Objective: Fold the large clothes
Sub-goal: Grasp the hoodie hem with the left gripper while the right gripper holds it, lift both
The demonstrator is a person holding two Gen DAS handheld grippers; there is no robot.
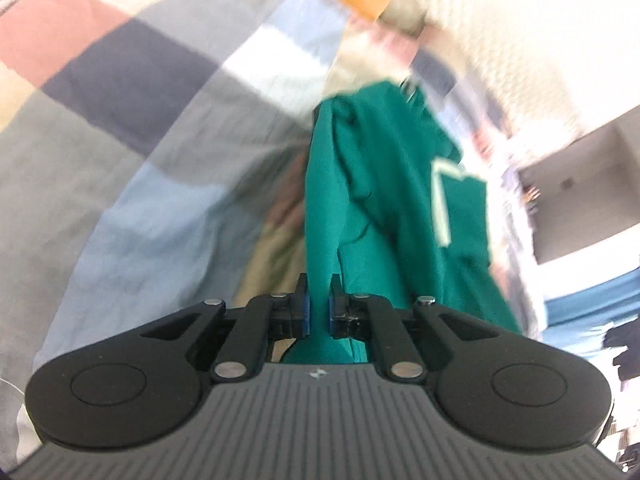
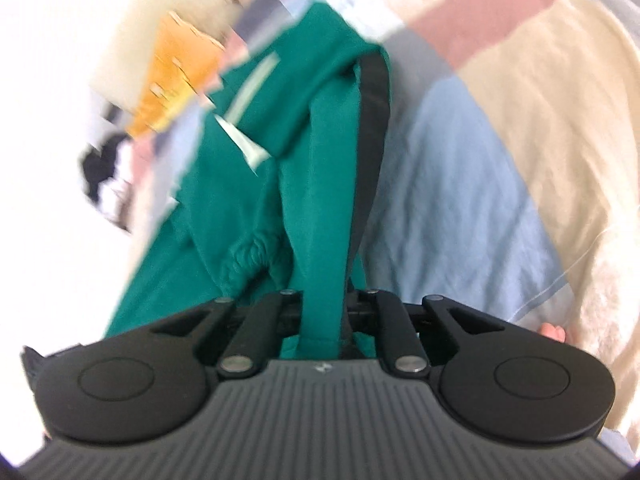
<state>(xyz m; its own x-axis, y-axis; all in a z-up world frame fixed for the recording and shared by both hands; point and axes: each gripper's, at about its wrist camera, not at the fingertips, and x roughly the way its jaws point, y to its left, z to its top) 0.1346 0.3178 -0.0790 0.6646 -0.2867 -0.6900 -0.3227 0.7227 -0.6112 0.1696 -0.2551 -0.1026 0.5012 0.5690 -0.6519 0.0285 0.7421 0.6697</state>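
A large green garment (image 1: 384, 208) with pale stripes hangs stretched away from both grippers above a checked bedspread (image 1: 152, 128). My left gripper (image 1: 318, 304) is shut on a narrow band of the green cloth, which runs between its blue pads. In the right wrist view the same green garment (image 2: 288, 152) bunches into folds with a dark strip along one side. My right gripper (image 2: 323, 312) is shut on a thick fold of it, and the cloth hides its pads. Both views are blurred.
The bedspread (image 2: 460, 184) has blue, grey, pink, navy and cream squares and fills the ground below. An orange object (image 2: 180, 80) lies beyond the garment. White walls (image 1: 580, 200) and a blue surface (image 1: 592, 300) show at the right.
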